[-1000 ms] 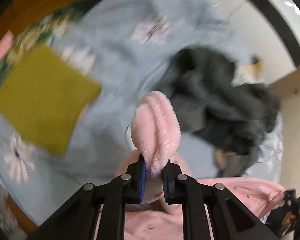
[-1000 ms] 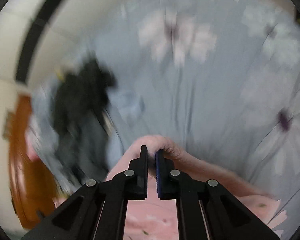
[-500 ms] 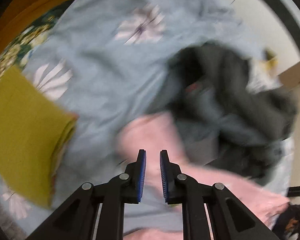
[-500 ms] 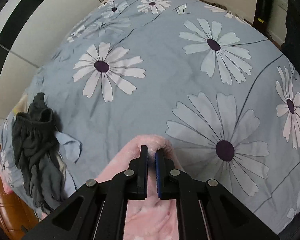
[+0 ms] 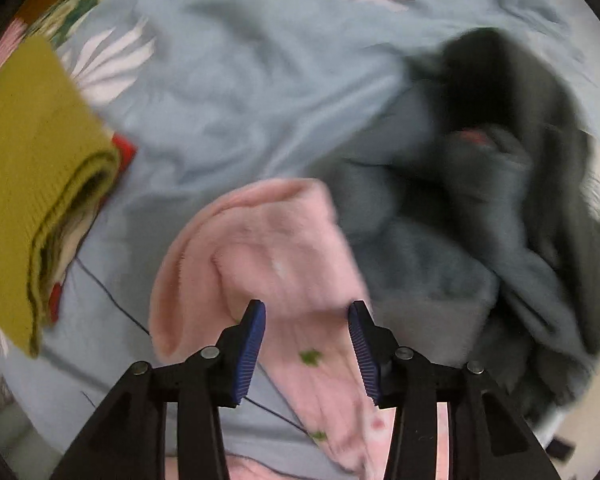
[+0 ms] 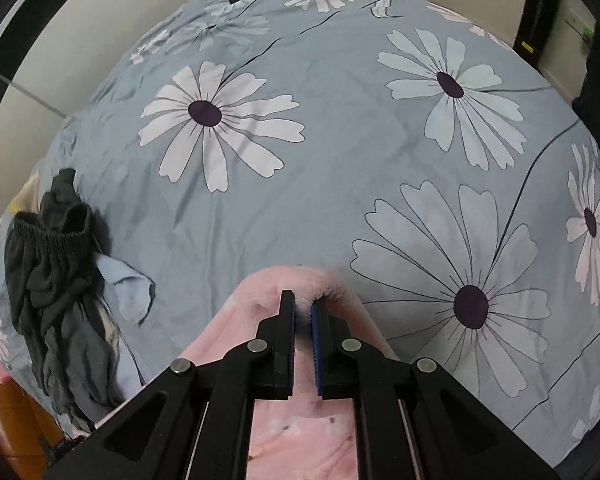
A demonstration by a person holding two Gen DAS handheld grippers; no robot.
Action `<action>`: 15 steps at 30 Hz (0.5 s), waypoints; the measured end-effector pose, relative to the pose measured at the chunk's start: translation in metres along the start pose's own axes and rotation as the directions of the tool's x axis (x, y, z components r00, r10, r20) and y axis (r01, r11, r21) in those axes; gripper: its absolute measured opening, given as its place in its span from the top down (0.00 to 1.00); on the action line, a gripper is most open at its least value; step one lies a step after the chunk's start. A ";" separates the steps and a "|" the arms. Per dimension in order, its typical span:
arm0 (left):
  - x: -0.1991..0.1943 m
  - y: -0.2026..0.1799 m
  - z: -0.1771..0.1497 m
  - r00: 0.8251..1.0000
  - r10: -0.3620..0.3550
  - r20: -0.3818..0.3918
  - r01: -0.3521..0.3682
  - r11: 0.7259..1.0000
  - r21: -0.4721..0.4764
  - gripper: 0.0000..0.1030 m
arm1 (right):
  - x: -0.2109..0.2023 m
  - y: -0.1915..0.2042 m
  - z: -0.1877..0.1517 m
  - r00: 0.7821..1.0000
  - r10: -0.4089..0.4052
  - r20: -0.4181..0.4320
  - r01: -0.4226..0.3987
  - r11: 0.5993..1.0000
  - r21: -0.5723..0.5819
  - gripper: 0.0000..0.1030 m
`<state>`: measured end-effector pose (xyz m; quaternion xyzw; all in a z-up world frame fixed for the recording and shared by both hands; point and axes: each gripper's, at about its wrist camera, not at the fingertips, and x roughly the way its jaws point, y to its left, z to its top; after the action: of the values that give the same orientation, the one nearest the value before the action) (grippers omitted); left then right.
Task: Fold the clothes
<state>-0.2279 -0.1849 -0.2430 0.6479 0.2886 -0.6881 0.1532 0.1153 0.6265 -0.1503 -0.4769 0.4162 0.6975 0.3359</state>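
A pink fleece garment (image 5: 268, 248) lies on the blue daisy-print bedsheet (image 5: 228, 92). My left gripper (image 5: 306, 312) is open just above it, its blue pads apart with the pink cloth below and between them, not held. In the right wrist view my right gripper (image 6: 303, 306) is shut on an edge of the same pink garment (image 6: 256, 312), which hangs back under the gripper over the bedsheet (image 6: 340, 160).
A folded olive-yellow garment (image 5: 24, 168) lies at the left. A heap of dark grey clothes (image 5: 480, 184) lies right of the pink cloth; it also shows at the bed's left edge in the right wrist view (image 6: 56, 280). A wall and dark furniture stand beyond the bed.
My left gripper let go of the pink garment and opened wide; the cloth dropped onto the sheet. My right gripper kept its hold and steadied over the bed.
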 end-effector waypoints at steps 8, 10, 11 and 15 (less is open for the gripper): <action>0.012 0.003 0.001 1.000 0.004 0.027 -0.002 0.998 -0.067 0.94 | -0.002 -0.004 -0.004 1.000 0.002 -0.015 -0.002 1.000 0.021 0.93; -0.001 -0.001 -0.001 0.998 -0.045 0.045 0.047 0.998 -0.041 0.95 | -0.003 -0.004 -0.005 1.000 0.004 -0.012 -0.004 1.000 0.025 0.93; -0.015 -0.004 -0.001 0.994 -0.091 0.063 0.092 0.996 -0.012 0.95 | -0.005 -0.004 -0.004 1.000 0.007 -0.006 -0.006 1.000 0.023 0.93; -0.105 0.000 -0.004 0.934 -0.305 0.188 0.296 0.952 0.076 0.96 | -0.031 -0.008 0.004 0.997 0.050 0.055 -0.051 0.998 0.021 0.93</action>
<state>-0.2128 -0.1999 -0.1400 0.5282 0.3517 -0.7706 0.0591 0.1306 0.6317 -0.1222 -0.4432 0.4268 0.7137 0.3348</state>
